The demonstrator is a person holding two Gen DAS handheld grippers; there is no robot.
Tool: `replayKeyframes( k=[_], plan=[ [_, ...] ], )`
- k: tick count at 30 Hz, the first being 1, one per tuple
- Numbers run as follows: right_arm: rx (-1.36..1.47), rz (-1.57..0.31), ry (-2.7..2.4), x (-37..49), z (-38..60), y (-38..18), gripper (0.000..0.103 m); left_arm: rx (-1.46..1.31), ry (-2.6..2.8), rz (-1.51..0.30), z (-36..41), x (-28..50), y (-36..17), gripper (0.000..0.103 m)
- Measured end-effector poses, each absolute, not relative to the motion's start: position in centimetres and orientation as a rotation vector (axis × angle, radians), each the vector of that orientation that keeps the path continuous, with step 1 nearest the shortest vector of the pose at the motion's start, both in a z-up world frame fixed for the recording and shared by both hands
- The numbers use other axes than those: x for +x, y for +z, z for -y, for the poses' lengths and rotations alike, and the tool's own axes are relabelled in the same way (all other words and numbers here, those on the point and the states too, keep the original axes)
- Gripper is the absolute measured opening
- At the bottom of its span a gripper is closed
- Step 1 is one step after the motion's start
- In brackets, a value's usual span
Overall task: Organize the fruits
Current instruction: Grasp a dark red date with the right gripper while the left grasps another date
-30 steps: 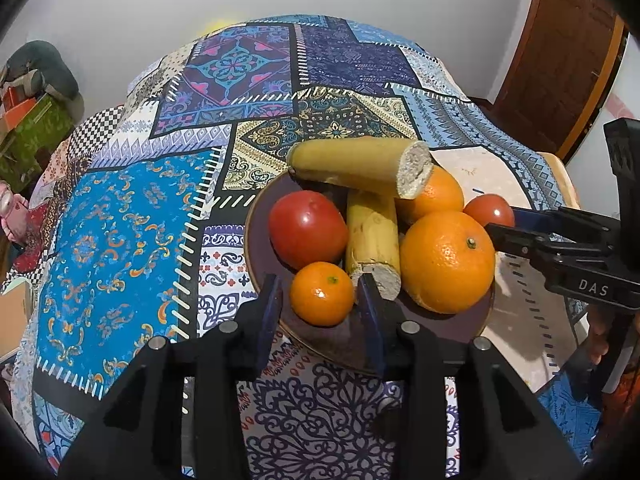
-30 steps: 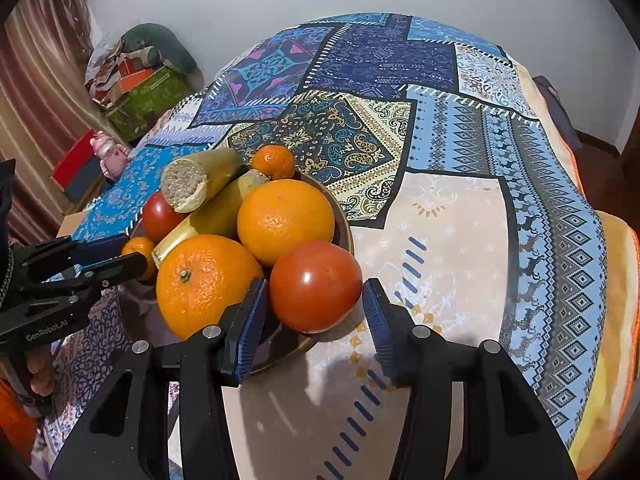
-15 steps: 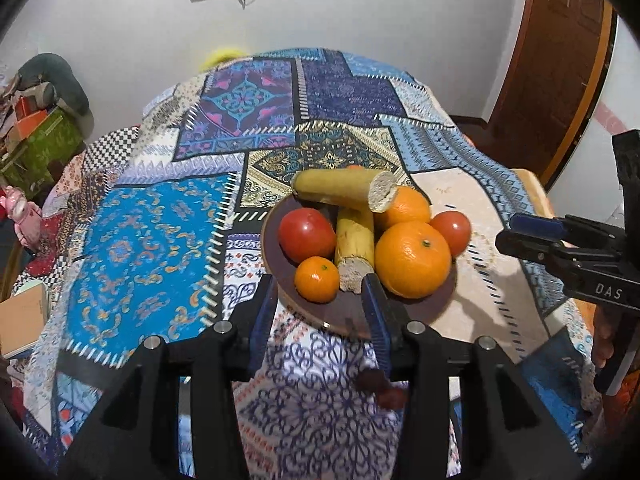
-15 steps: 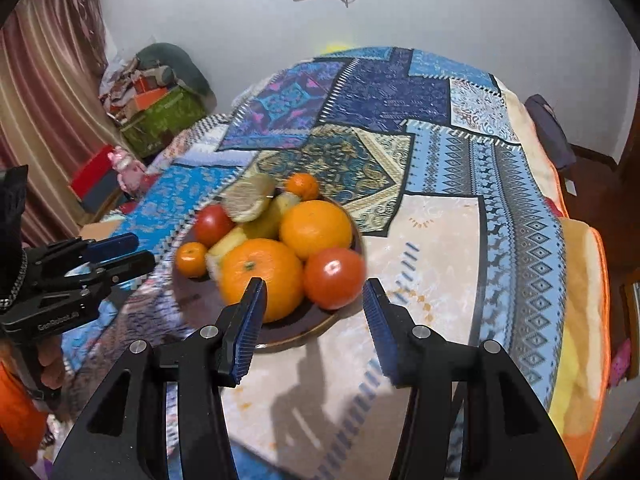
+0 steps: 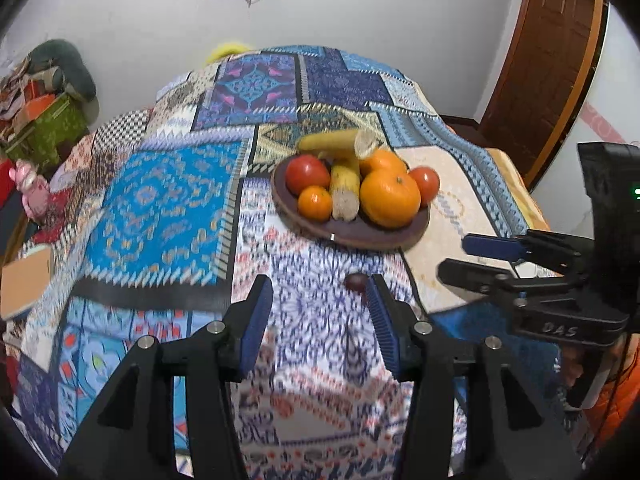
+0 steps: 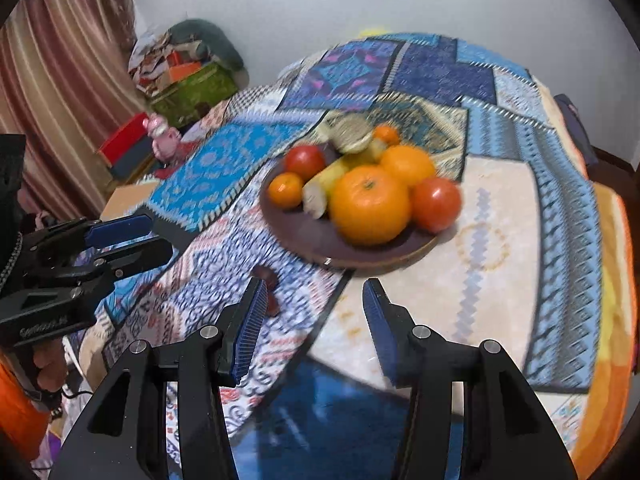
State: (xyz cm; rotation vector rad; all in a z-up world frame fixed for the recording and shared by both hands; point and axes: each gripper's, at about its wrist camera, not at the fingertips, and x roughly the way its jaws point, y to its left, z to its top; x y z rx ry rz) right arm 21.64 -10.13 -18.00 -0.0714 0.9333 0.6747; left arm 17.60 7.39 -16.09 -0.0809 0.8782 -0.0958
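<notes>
Brown and round, the plate (image 5: 352, 236) sits on the patchwork tablecloth (image 5: 168, 208) and serves as the anchor for everything else. On the plate lie a large orange (image 5: 390, 198) at its near edge, a second orange (image 5: 382, 162) behind that, a small mandarin (image 5: 315, 203) to the left of the large orange, and a red tomato (image 5: 307, 173) behind the mandarin. Another tomato (image 5: 425, 184) sits at the plate's right rim. Two yellow, cut-ended pieces (image 5: 345, 188) lie among the fruit, one pointing toward the near rim between the mandarin and the large orange, the other (image 5: 340, 142) resting crosswise at the plate's far side. From the right wrist view one more small mandarin (image 6: 386, 135) shows at the far rim. A small dark reddish thing (image 5: 355, 282) lies on the cloth just short of the plate's near rim; what it is cannot be told. The left gripper (image 5: 318, 312) hangs over the cloth on the near side of the plate, its jaws apart with nothing between them, having just been opening wider. The right gripper (image 6: 314, 316) hangs likewise near the plate's front edge, jaws apart and empty. Against the wall far beyond the plate, to its left, stands a green box (image 5: 44, 128).
</notes>
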Motion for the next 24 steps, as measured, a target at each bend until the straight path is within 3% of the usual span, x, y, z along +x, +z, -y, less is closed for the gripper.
replayKeyframes(
  k=[7, 15, 24],
  plan=[
    [-0.125, -0.99, 0.688, 21.6, 7.0, -20.3, 0.044, -0.14, -0.107, -0.929, -8.5, 16.2, -18.5, 0.049],
    [-0.136, -1.031, 0.703, 22.0, 5.3, -21.6, 0.025, -0.147, -0.123, -0.949, -8.8, 16.6, -19.5, 0.049],
    [-0.086, -1.011, 0.725, 21.7, 7.1, -21.1, 0.016, -0.118, -0.165, -0.977, -6.9, 19.7, -20.2, 0.047]
  ],
)
